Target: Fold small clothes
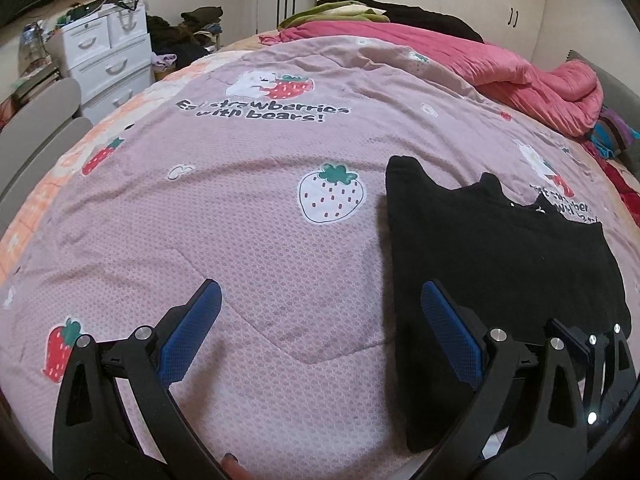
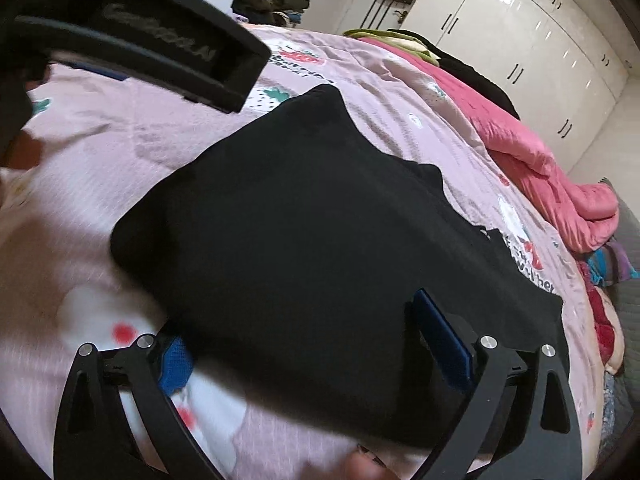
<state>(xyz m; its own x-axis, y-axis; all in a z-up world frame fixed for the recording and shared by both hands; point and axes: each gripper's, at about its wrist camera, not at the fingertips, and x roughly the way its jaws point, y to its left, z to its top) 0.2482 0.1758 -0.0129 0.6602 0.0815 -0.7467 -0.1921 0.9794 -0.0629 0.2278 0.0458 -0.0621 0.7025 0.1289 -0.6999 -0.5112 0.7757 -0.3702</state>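
The folded black knit garment [image 1: 492,256] lies flat on the pink strawberry-print quilt [image 1: 256,240], right of the spread left gripper [image 1: 320,300]; the right gripper [image 2: 304,316], also spread, straddles its near edge.

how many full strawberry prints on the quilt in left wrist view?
4 on the pink printed quilt: white strawberry centre, red one left, red one near the open left claw, one with the bear. The black folded garment may hide others.
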